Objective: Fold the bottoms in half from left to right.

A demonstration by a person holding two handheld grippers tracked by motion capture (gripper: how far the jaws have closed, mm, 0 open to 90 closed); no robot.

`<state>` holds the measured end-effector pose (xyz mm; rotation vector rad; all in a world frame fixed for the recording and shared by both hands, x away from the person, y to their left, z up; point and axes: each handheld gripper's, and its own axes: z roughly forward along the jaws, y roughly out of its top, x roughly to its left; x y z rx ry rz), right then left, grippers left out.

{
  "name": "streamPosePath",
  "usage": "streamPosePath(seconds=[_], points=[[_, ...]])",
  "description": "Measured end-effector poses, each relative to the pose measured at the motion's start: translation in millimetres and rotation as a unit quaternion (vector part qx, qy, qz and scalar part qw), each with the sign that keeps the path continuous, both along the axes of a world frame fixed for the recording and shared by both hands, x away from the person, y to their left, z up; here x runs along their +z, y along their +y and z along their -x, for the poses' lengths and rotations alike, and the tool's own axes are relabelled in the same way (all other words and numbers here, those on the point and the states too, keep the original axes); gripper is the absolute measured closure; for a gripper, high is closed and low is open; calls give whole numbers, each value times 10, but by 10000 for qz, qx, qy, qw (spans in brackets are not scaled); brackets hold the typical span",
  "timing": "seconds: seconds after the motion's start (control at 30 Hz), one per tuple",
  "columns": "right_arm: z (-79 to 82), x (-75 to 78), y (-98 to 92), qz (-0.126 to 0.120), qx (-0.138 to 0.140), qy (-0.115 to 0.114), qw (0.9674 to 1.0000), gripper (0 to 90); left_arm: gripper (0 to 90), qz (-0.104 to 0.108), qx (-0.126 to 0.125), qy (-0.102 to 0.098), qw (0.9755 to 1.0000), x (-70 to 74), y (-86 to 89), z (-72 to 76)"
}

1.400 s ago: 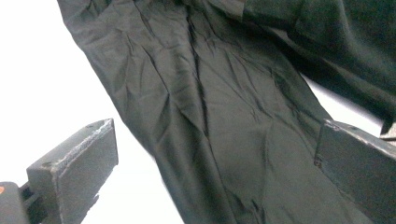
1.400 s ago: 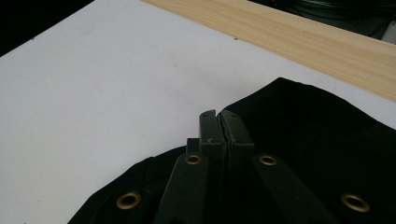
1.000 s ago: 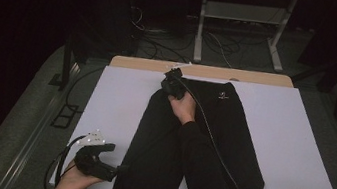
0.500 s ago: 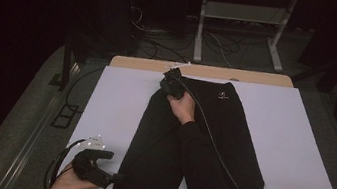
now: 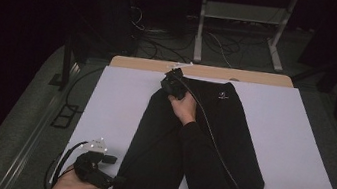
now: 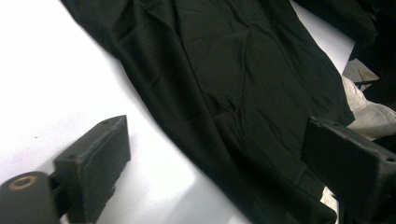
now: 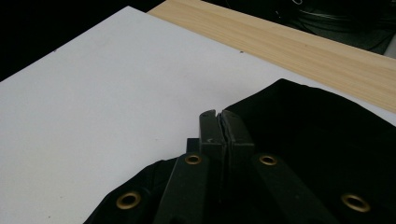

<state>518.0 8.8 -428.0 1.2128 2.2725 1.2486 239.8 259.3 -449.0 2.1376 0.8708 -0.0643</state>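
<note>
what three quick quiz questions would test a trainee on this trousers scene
1. True or false: the black trousers lie with the waistband at the far end of the white table cover.
2. Which gripper has its jaws pressed together at the waistband corner?
A. left gripper
B. right gripper
C. both
3. Fill in: beyond the cover's far edge runs a strip of bare ____ tabletop.

Key
1. True; the small white logo sits at that far end.
2. B; in the right gripper view the jaws meet on the fabric edge, while the left gripper's jaws stand apart astride a trouser leg near the hem, and have just been closing.
3. Wooden.
</note>
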Motion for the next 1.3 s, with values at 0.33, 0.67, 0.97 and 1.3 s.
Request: streamPosePath(seconds=[0.33, 0.67, 0.97, 1.3], points=[[11, 21, 6, -48, -2, -47, 10000, 867, 501, 130, -214, 82, 9997, -27, 60, -8], [22, 49, -5, -86, -9, -78, 9999, 867, 871, -197, -451, -11, 9988, -30, -11, -19], [35, 82, -16, -56, 53, -114, 9999, 867, 888, -123, -487, 27, 9987, -12, -21, -18], [42, 159, -73, -26, 99, -140, 9998, 867, 889, 299, -443, 41, 9986, 112, 23, -49]])
